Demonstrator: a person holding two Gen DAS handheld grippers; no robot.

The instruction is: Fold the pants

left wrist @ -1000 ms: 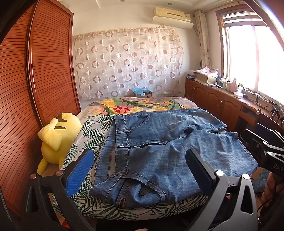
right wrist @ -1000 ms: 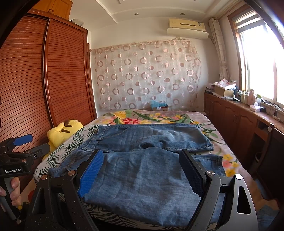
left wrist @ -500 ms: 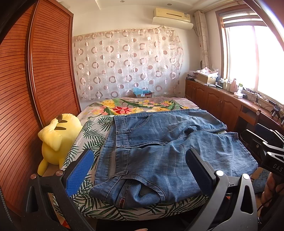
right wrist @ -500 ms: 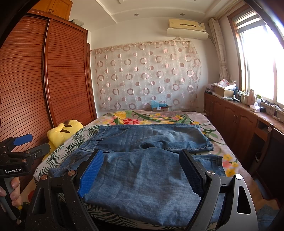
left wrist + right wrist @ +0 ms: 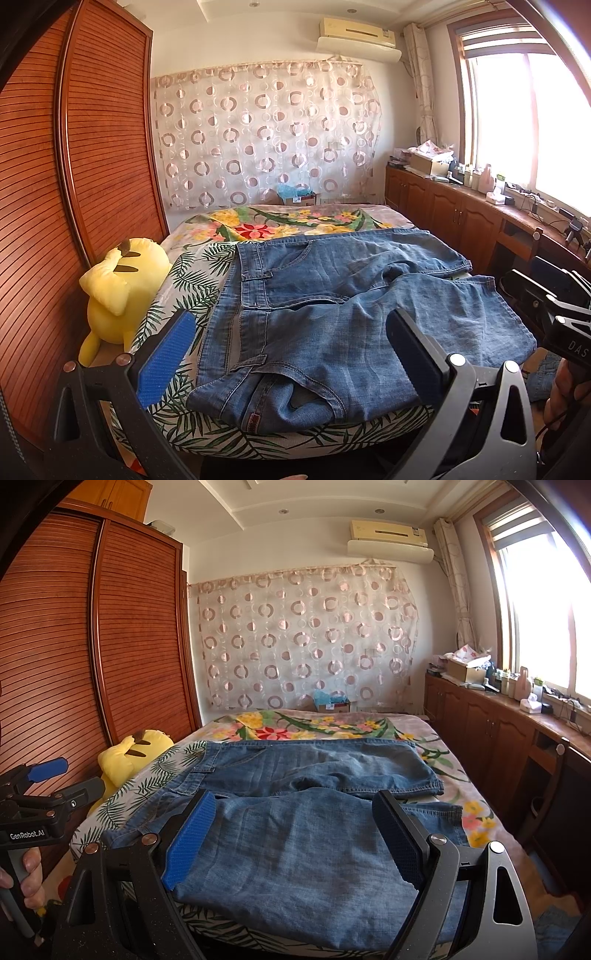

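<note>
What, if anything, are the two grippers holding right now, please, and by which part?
Nothing: the left gripper and right gripper both hang open short of the jeans.

Place: a bedroom in a home | signs: a big bed with a flower-and-leaf sheet [image 5: 207, 288] | a yellow soft toy [image 5: 122, 291] lay beside it | a tall brown slatted wooden closet [image 5: 74, 657] | a circle-pattern curtain [image 5: 306, 642] hung behind.

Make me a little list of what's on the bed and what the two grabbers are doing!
pants: blue jeans spread flat, legs apart, not folded yet
under them: flowery bed cover
beside the bed: yellow plush toy by the wooden wardrobe
left gripper: open, holding nothing
right gripper: open, holding nothing
</note>
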